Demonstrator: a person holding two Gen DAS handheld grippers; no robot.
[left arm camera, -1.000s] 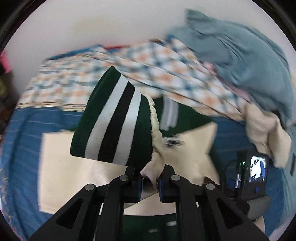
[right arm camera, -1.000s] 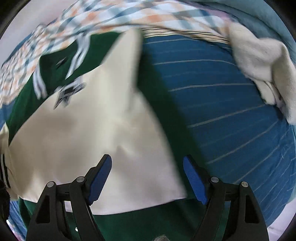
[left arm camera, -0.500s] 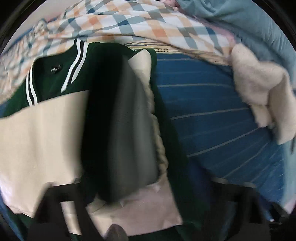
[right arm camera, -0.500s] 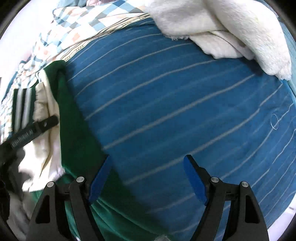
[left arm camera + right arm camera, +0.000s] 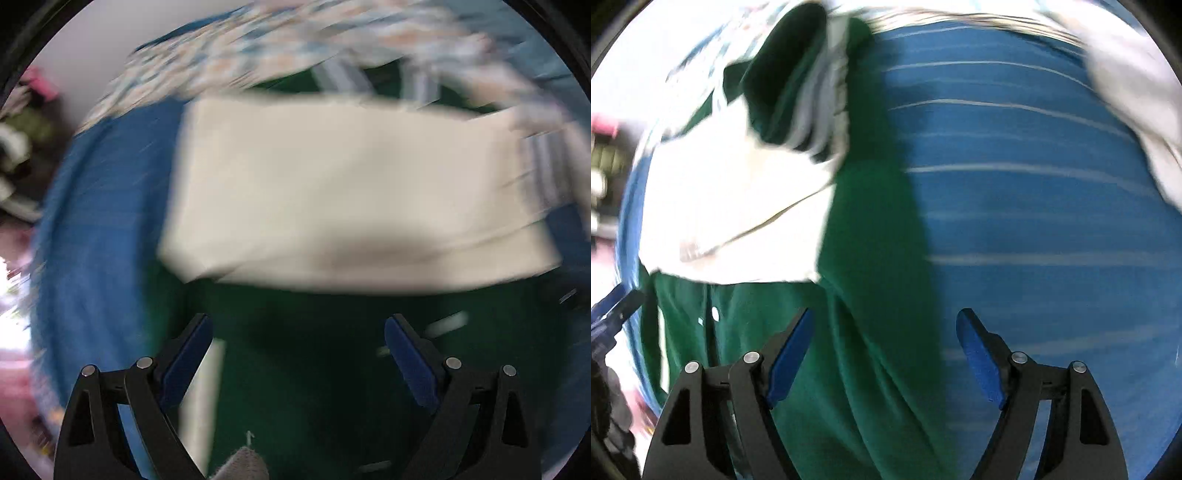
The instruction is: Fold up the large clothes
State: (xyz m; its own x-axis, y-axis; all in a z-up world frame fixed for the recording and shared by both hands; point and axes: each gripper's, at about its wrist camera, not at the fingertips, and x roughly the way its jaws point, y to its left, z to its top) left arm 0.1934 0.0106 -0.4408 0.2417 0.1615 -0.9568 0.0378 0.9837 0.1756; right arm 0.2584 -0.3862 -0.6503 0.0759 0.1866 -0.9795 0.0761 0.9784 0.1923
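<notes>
My big green and cream cloth jacket [image 5: 332,192] lies flat on the blue striped bedsheet [image 5: 1015,192]. It looks soft and floppy, so I'd pinch its green edge. My left gripper [image 5: 298,347] is wide apart, holding nothing. My right gripper [image 5: 884,354] is closing over the green edge, not pinching yet.

A: Heavy blur on the left wrist view — the checked cloth [image 5: 295,48] beyond the green-and-cream jacket [image 5: 343,192] is smeared.

B: Right view too: the jacket's striped cuff [image 5: 809,107] streaks, and its hem runs off the bottom.
</notes>
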